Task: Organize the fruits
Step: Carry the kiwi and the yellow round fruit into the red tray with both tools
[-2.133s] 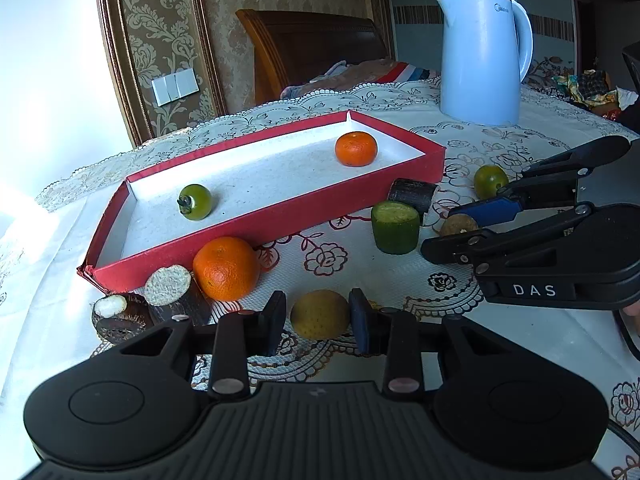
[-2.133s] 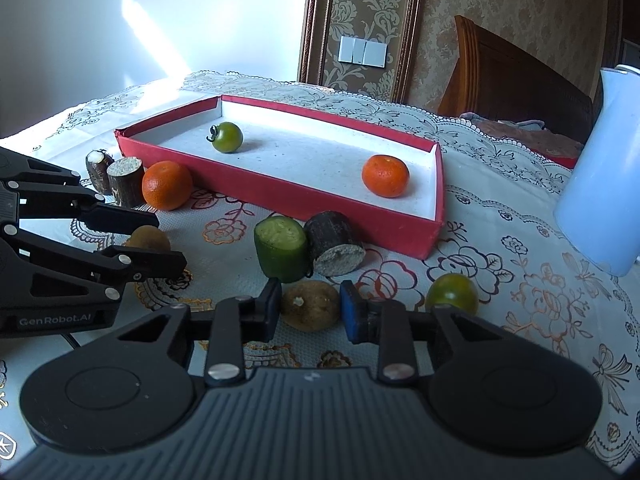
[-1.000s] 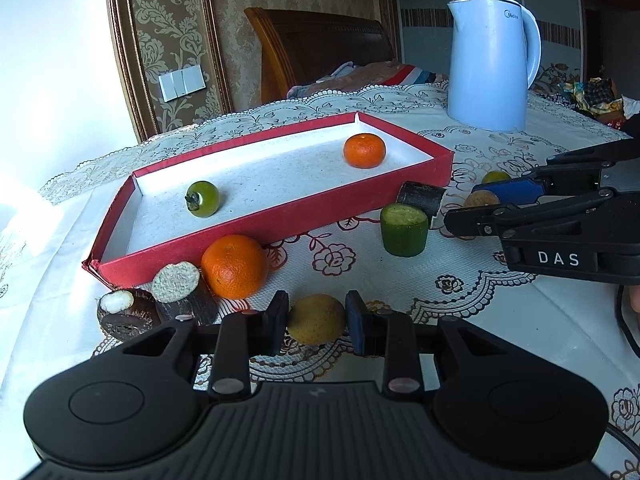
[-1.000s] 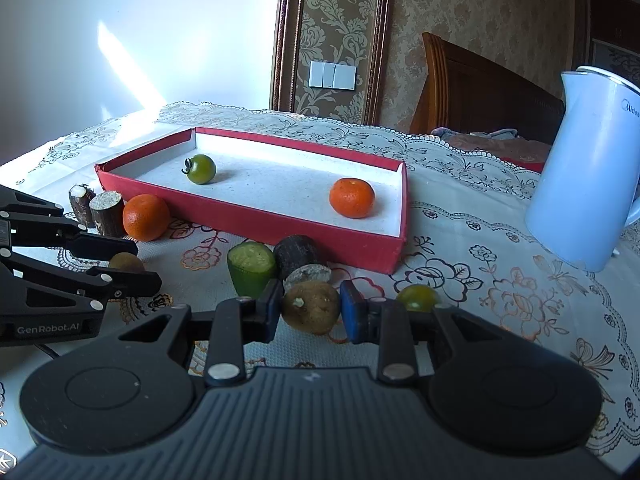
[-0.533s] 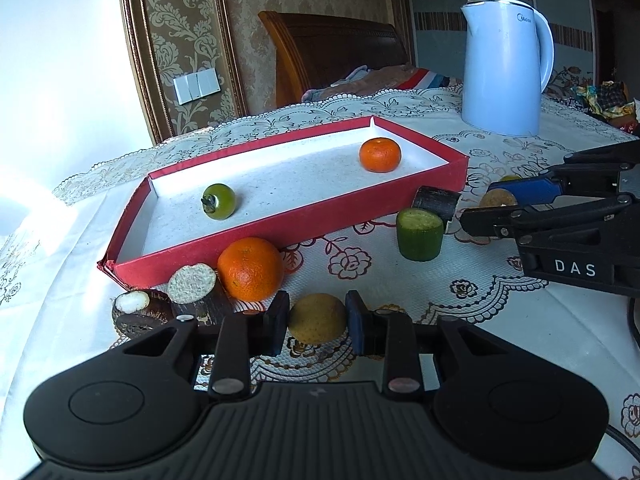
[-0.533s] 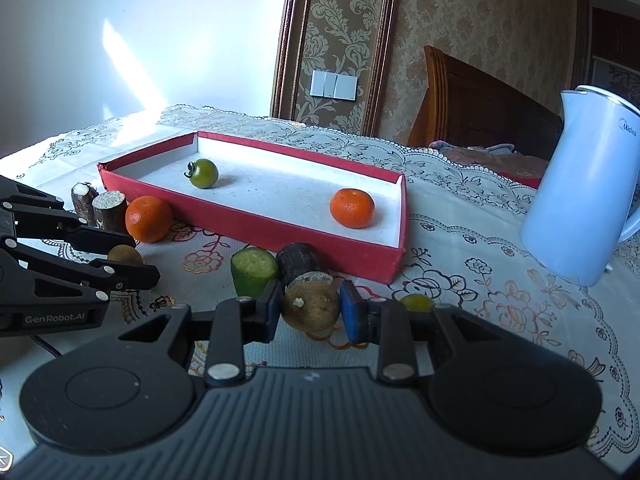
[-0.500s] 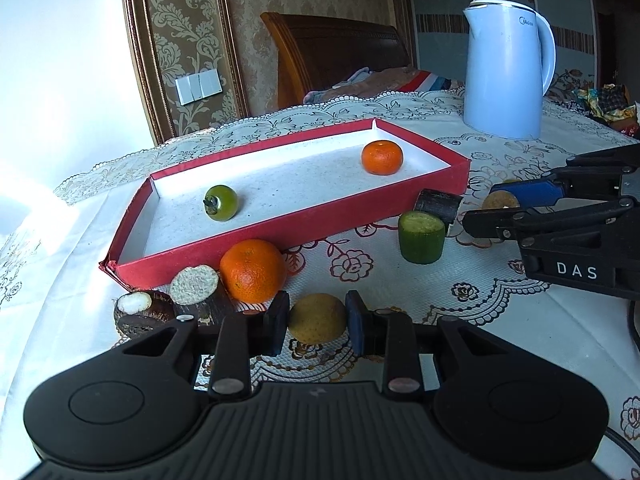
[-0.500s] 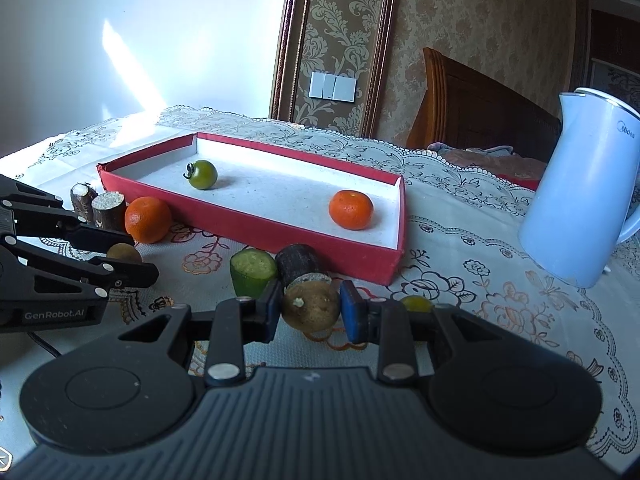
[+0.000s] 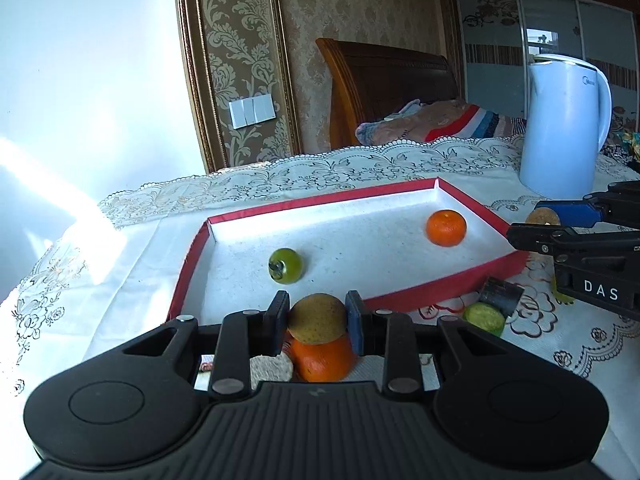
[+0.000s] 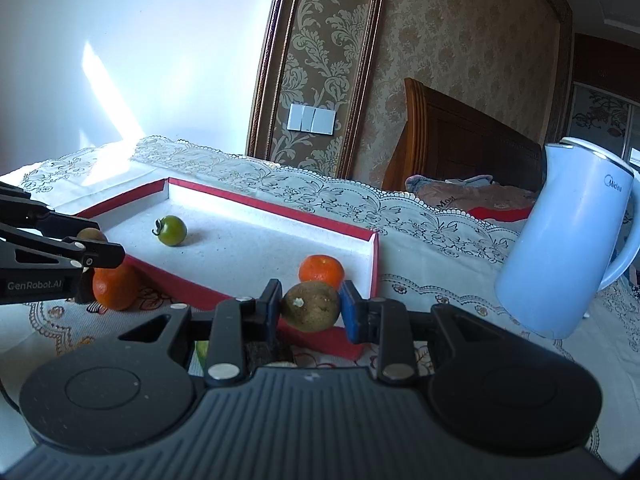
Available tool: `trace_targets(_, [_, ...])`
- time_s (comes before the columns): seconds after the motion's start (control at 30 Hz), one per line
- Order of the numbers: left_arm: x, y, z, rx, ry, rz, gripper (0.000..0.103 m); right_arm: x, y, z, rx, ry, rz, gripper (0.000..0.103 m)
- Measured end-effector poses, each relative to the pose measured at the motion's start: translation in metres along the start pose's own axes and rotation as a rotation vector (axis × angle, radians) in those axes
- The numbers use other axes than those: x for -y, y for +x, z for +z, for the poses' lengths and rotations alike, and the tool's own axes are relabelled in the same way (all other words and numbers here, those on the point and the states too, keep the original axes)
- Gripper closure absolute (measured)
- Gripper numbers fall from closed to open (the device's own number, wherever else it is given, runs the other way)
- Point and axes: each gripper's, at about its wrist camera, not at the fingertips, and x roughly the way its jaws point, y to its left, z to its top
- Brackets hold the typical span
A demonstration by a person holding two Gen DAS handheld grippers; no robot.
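Fruit sits pinched in both tools. The left tool (image 9: 318, 318) clamps a yellow-brown round fruit (image 9: 317, 319) between its pads, held above the table in front of the near wall of the red tray (image 9: 192, 256). The right tool (image 10: 308, 307) grips a second brown fruit (image 10: 311, 306), raised by the tray's near right corner. Inside the tray lie a green tomato (image 9: 285, 265) toward the left and a small orange (image 9: 446, 227) toward the right, well apart. On the lace-covered table (image 9: 132, 248) outside the tray rest a larger orange (image 9: 325, 360), a cucumber piece (image 9: 483, 317) and a dark cut chunk (image 9: 501, 295). A blue kettle (image 9: 562, 128) stands beyond the tray.
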Motion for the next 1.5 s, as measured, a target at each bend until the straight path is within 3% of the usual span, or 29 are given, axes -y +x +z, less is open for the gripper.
trace_targets(0.27, [-0.013,0.044,0.019,-0.045,-0.114,0.029,0.073,-0.005,0.057,0.018,-0.07,0.044,-0.012,0.074])
trace_targets(0.6, [-0.016,0.076,0.013,-0.103,-0.143,0.077,0.073,-0.008,0.103,0.011,-0.164,0.083,-0.014,0.074])
trace_targets(0.83, [-0.026,0.103,0.013,-0.172,-0.18,0.111,0.073,-0.013,0.113,0.015,-0.149,0.053,-0.067,0.073])
trace_targets(1.07, [-0.03,0.109,0.015,-0.164,-0.193,0.126,0.073,-0.016,0.116,0.015,-0.13,0.026,-0.11,0.073])
trace_targets(1.33, [-0.03,0.107,0.012,-0.159,-0.198,0.118,0.073,-0.026,0.105,0.01,-0.145,0.013,-0.086,0.074])
trace_targets(1.5, [-0.032,0.106,0.012,-0.161,-0.209,0.11,0.073,-0.027,0.109,0.01,-0.197,0.055,-0.01,0.074])
